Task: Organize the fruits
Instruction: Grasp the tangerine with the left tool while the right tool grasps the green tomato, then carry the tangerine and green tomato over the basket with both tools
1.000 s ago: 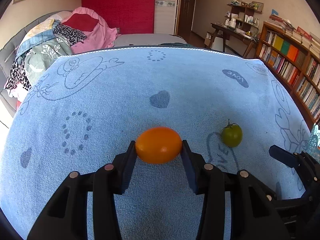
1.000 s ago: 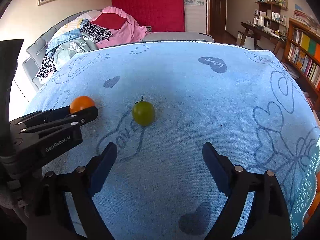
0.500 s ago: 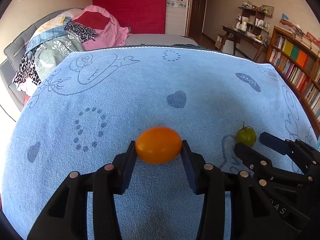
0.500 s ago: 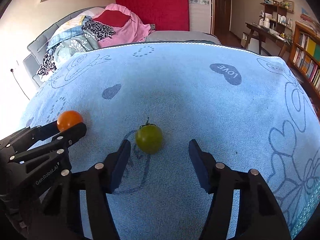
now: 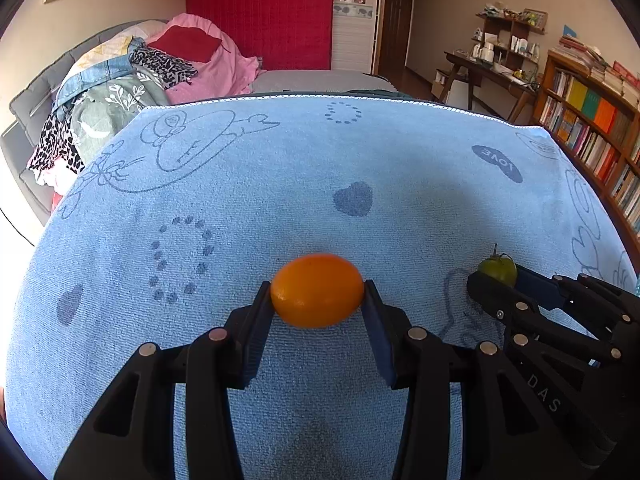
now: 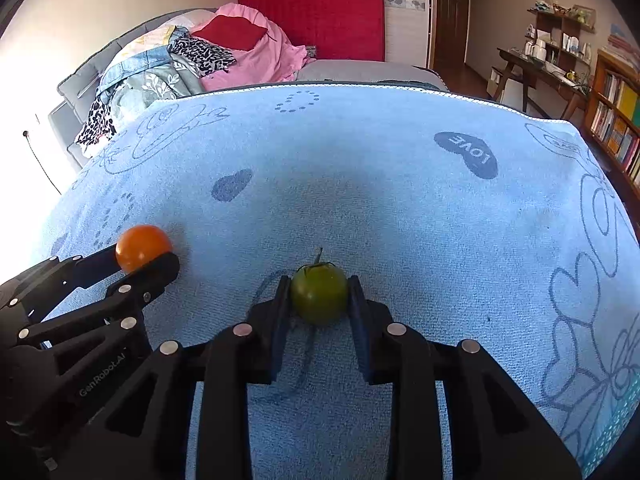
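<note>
An orange fruit [image 5: 317,290] sits between the pads of my left gripper [image 5: 317,296], which is shut on it just above the blue towel [image 5: 280,184]. In the right wrist view the same orange fruit [image 6: 142,247] shows at the left, held in the left gripper [image 6: 140,260]. A small green tomato [image 6: 319,293] with a stem is pinched between the pads of my right gripper [image 6: 319,300], which is shut on it. The left wrist view shows the green tomato [image 5: 497,270] at the right, partly hidden behind the right gripper [image 5: 500,284].
The blue towel [image 6: 400,208] with heart and "LOVE" prints covers the whole work surface. Beyond its far edge lie a sofa with piled clothes [image 5: 132,80], a red panel [image 5: 260,12], a desk [image 5: 488,68] and a bookshelf [image 5: 588,120] at the right.
The right gripper slid forward around the green tomato and its jaws shut on it. The left gripper kept still with the orange fruit in its grip.
</note>
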Tool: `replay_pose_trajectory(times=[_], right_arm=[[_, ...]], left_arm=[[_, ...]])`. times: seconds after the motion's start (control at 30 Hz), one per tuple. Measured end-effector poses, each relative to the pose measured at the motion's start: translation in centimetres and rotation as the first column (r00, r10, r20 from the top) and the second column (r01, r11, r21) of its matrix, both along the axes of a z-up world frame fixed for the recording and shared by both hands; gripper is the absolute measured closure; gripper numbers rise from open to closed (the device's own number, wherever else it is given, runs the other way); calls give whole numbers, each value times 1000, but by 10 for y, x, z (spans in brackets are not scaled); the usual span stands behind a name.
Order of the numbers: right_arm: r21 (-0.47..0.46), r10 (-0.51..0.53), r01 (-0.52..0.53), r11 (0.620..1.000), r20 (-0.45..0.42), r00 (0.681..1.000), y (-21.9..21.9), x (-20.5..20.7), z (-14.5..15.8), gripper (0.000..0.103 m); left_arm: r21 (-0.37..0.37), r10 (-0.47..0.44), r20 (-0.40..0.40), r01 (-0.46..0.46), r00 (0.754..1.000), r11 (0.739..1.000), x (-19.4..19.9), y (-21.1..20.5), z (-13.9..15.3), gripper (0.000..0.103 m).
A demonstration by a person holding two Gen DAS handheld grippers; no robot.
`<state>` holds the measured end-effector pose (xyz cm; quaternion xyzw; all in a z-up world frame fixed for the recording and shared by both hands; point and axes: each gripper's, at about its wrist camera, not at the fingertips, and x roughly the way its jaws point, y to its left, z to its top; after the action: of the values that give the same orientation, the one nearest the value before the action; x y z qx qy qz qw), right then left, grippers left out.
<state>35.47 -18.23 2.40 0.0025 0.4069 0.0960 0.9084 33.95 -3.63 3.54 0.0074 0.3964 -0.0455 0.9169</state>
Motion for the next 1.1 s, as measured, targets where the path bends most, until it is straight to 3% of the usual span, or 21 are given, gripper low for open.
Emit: replay_pose_trajectory(times=[0.4, 1.1], right_arm=[[40, -41, 41, 998, 13, 999, -15, -26, 6, 74], [35, -108, 105, 994, 82, 991, -37, -80, 43, 74]], left_arm=[[29, -15, 31, 15, 999, 999, -8, -11, 4, 58], [24, -136, 69, 134, 988, 991, -39, -51, 16, 58]])
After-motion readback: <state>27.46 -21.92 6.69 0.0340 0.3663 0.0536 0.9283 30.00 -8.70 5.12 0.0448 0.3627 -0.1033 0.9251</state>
